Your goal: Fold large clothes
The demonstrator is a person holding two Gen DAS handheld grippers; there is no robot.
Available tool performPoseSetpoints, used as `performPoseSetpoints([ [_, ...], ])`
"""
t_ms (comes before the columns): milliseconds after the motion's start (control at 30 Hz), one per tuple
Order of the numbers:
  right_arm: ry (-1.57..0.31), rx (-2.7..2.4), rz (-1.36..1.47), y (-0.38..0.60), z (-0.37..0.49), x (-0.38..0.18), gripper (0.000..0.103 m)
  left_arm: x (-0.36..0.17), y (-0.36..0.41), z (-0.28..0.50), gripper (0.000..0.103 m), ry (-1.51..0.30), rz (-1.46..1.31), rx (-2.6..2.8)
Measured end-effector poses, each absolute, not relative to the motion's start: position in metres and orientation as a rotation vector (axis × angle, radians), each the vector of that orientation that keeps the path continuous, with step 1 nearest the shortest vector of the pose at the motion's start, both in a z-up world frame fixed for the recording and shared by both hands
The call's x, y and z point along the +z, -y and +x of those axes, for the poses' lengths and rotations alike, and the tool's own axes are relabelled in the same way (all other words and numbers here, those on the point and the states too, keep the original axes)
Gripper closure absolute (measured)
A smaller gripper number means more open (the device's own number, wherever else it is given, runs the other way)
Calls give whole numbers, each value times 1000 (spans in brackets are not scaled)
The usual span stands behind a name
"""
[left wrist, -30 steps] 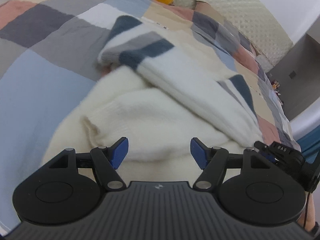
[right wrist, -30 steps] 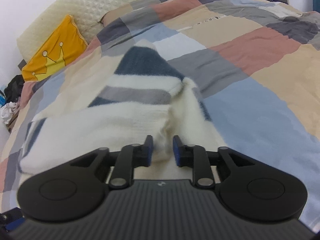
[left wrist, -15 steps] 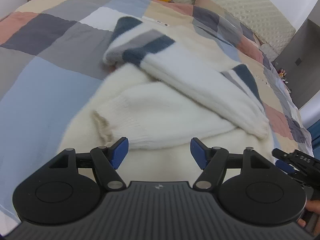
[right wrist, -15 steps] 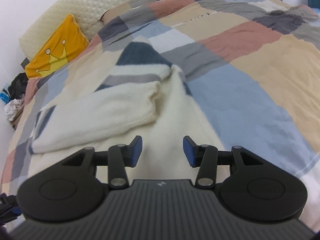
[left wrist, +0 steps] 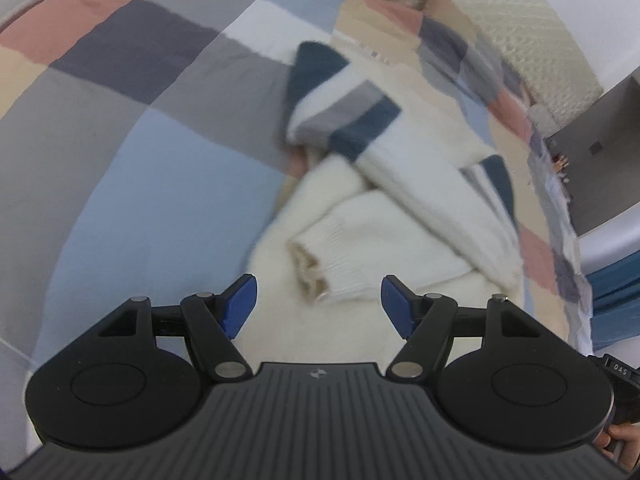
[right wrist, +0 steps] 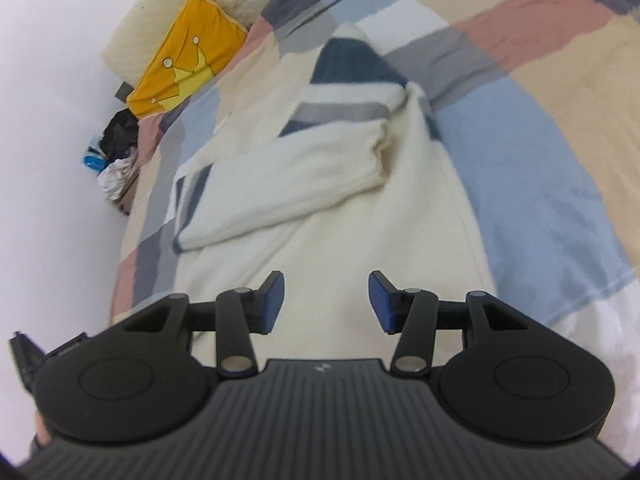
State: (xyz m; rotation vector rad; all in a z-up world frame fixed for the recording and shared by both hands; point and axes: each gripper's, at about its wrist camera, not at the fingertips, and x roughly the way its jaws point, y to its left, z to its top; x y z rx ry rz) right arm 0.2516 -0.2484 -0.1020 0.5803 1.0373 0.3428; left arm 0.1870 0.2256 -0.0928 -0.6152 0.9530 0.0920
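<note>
With both our left gripper and right gripper released above the cream sweater lying ahead of their tips on the patchwork quilt, we risk the folded sleeves sliding apart if our next grab drags the loose knit.

Sweater blurred (hem hidden behind fingers).

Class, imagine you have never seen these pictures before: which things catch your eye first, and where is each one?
First, the cream sweater with dark blue and grey stripes, lying on the checked quilt with its sleeves folded across its body. Next, the yellow crown pillow at the head of the bed, by the wall. Low in each view, the right gripper and left gripper hang open above the sweater, holding nothing.
</note>
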Motion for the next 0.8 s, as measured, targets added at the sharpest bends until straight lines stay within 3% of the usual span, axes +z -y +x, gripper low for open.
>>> performPoseSetpoints([
  [333, -1038, 202, 504, 248, 239, -124, 53, -131, -227, 181, 29, -1068, -729, 87],
  [400, -1012, 133, 464, 246, 238, -125, 42, -139, -228, 180, 29, -1069, -774, 92],
  [433, -1009, 109, 465, 246, 238, -128, 32, -143, -228, 179, 29, -1072, -787, 91],
  [800, -1122, 17, 656, 269, 250, -159, 32, -162, -228, 174, 29, -1074, -855, 111],
])
